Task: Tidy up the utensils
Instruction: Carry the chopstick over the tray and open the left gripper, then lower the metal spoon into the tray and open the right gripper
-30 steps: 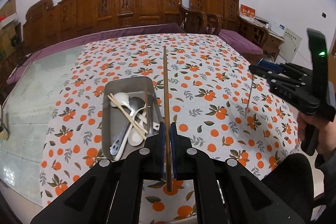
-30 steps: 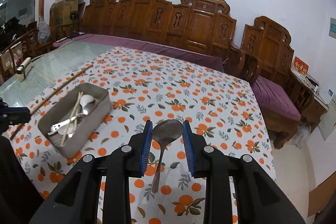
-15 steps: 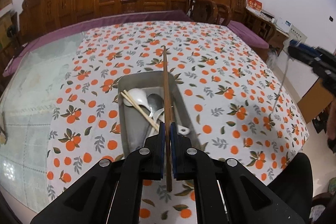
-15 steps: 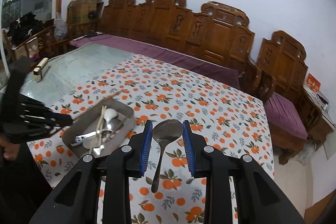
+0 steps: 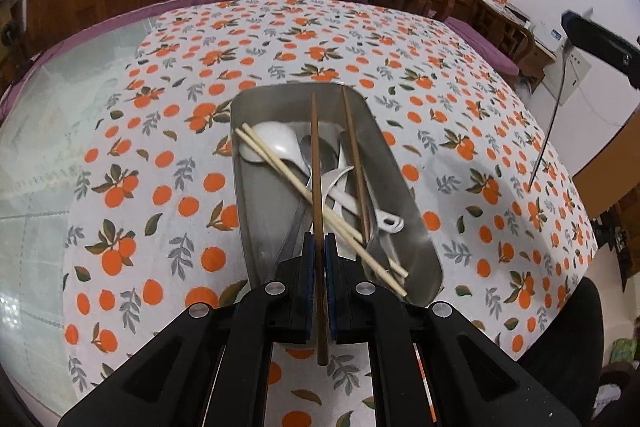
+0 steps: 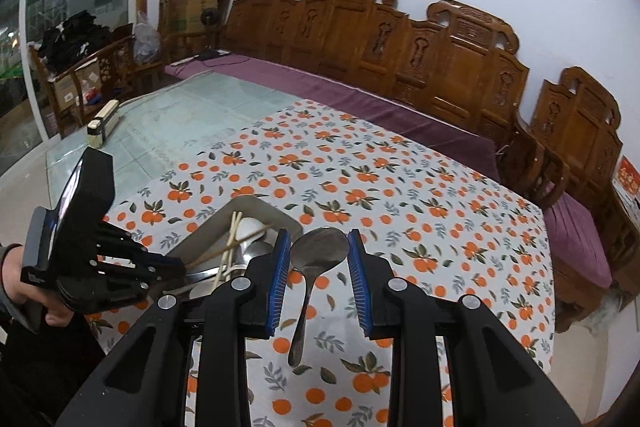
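The left claw (image 5: pixel 319 247) is clenching a dark chopstick (image 5: pixel 316 163) over the metal tray (image 5: pixel 400 187); the right claw (image 6: pixel 316 259) is gripping a metal spoon (image 6: pixel 318 251) by its bowl.

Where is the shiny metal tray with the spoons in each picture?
Left wrist view: the metal tray sits in the middle, just past the left gripper.
Right wrist view: the tray is lower left, partly behind the gripper fingers.
Shared landmark: the pale chopsticks lying in it.
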Tool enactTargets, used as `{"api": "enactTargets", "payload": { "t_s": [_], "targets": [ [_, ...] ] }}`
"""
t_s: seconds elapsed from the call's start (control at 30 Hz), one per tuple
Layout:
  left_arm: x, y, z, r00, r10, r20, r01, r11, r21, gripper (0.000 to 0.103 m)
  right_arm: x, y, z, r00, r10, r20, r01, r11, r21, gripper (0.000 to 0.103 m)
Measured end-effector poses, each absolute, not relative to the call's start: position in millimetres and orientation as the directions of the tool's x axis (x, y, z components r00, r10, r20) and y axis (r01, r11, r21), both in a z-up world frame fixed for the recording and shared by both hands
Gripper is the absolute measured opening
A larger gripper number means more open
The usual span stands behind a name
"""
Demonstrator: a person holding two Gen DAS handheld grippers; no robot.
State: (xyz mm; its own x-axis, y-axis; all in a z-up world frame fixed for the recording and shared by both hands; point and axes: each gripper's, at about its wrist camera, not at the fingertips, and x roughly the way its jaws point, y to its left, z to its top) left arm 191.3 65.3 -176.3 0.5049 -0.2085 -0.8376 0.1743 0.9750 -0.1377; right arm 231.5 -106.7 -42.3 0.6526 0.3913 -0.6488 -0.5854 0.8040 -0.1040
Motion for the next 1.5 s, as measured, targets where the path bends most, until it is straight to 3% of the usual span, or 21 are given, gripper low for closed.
{"api": "enactTargets", "payload": {
  "t_s": [0.47,0.63,1.5],
  "targets": [
    [209.2,75.3,-190.6,0.484,-0.225,-0.845,0.149,0.974,-0.173,0.004,244.7,-61.9,-49.3,0.566,0.463,-0.682,-0.646,0.763,-0.017,0.031],
    [205.3,82.7,-174.4,0.522,-0.225,-0.823,0.144,0.974,-0.174,0.021,242.4,-49.9,-51.8,0.546,0.482,-0.686,-0.66,0.751,0.002,0.031],
    [172.8,148.5,-123.9,0.628,-0.106,-0.771,0.034,0.993,-0.109,0.022,254.6,18.6,-129.7,0.394,0.493,-0.775,-0.674,0.729,0.121,0.031]
  ]
}}
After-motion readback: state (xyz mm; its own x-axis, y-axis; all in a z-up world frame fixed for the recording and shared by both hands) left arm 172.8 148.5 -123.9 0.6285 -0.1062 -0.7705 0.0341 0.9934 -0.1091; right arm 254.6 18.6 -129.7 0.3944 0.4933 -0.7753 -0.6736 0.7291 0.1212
